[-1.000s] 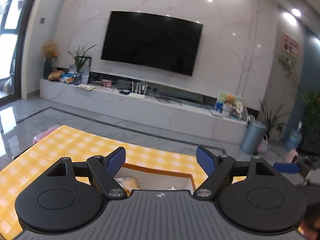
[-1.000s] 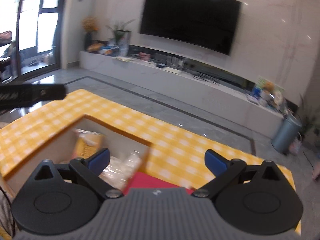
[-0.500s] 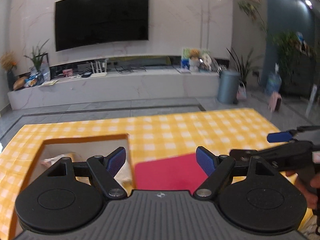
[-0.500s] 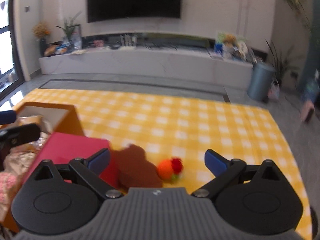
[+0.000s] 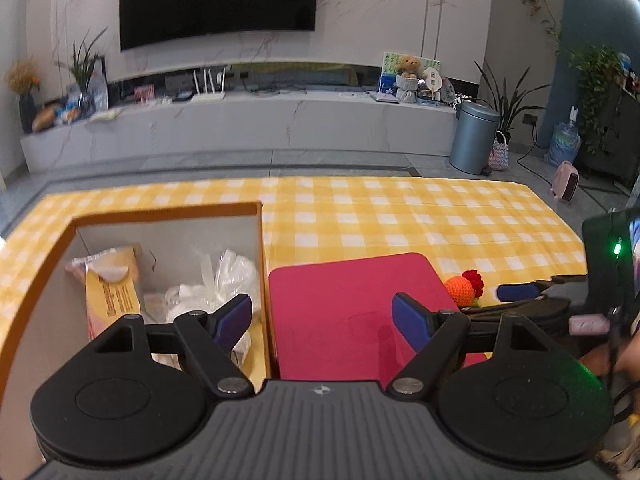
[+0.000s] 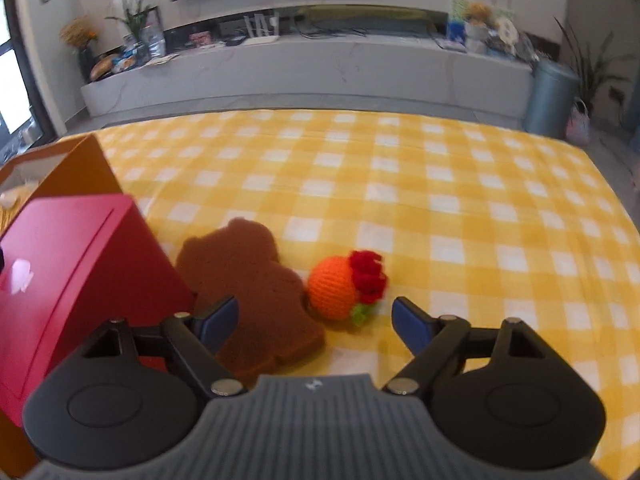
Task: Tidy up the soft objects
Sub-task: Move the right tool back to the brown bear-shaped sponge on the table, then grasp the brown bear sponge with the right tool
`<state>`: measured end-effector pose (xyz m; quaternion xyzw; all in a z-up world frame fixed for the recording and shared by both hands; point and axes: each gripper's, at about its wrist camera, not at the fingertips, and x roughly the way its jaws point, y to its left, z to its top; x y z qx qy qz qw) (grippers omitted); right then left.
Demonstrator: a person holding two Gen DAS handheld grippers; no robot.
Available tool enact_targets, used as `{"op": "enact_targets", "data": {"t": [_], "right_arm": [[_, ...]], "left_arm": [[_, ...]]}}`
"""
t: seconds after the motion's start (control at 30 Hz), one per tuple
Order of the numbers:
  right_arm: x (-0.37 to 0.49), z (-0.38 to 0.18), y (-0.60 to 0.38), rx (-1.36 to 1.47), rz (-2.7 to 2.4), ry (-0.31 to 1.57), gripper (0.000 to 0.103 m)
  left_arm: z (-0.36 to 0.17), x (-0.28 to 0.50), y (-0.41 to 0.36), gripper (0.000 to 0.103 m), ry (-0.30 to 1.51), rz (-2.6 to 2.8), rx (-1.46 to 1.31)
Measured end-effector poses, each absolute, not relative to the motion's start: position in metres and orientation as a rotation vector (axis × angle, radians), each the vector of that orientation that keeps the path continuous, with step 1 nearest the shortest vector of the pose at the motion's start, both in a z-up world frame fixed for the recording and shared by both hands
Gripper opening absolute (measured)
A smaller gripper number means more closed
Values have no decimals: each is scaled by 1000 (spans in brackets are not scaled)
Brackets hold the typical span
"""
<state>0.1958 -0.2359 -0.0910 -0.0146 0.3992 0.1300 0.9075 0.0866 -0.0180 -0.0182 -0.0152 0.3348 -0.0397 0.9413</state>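
Two sets of fingers hold nothing: the left gripper (image 5: 322, 322) wide, the right gripper (image 6: 315, 322) closing above a crocheted orange toy (image 6: 345, 286) on the table (image 6: 440, 184). At nine o'clock, an orange box (image 5: 168, 216) holds bagged snacks (image 5: 110, 288); a red box (image 5: 356, 312) stands beside it, with a brown bear-shaped sponge (image 6: 248, 288) alongside.

A home living room. A large dark television (image 5: 218, 0) hangs on a pale marble-look wall above a long, low white media console (image 5: 240, 128). On the console sit a white router with antennas (image 5: 208, 90), a teddy bear (image 5: 408, 68), vases of dried flowers and green leaves, and what may be snack packets, too blurred to be sure. Potted plants (image 5: 592, 80), a grey pedal bin (image 5: 476, 138) and a grey tiled floor (image 5: 240, 160) surround a table (image 5: 400, 216) covered in yellow gingham cloth.
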Motion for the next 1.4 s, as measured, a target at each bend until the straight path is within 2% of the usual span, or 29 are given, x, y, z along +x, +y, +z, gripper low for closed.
{"op": "enact_targets", "data": {"t": [0.2,0.3,0.4,0.43,0.47,0.53,0.7,0.73,0.77,0.8,0.83,0.87,1.03,1.13,1.4], "right_arm": [[196,-106,-232,-61,256,790,84],[194,-108,-232,-62,294,775,79],[191,-106,-234,-58,356,768,53],[191,-101,-234,-60,368,770,38],[191,-99,-234,-66,384,786,32],[189,-95,-232,-95,390,811,29],[180,-88,-233,-151,403,868,29],[177,-87,-235,-147,411,860,36],[175,-86,-236,-163,435,833,54],[170,-84,-236,-205,469,796,67],[167,-83,-235,-259,493,762,86],[164,-83,-233,-307,510,733,89],[178,-99,-235,-313,585,793,88],[188,-113,-233,-311,591,835,73],[184,-118,-223,-389,624,801,61]], "left_arm": [[-19,86,-13,94,705,-84,-51],[-20,87,-18,94,708,-83,-50],[-19,86,-19,94,708,-85,-47],[-19,86,-21,94,707,-88,-45],[-18,85,-21,94,705,-90,-42],[-18,83,-21,94,702,-94,-35],[-19,82,-21,94,705,-91,-31],[-18,82,-21,94,706,-91,-35],[-18,82,-20,94,706,-91,-39],[-18,82,-19,94,707,-90,-42],[-18,81,-18,94,708,-89,-46],[-18,81,-17,94,709,-89,-49],[-17,81,-12,94,706,-89,-64],[-18,81,-10,94,703,-81,-62],[-20,84,-4,94,718,-57,-67]]}}
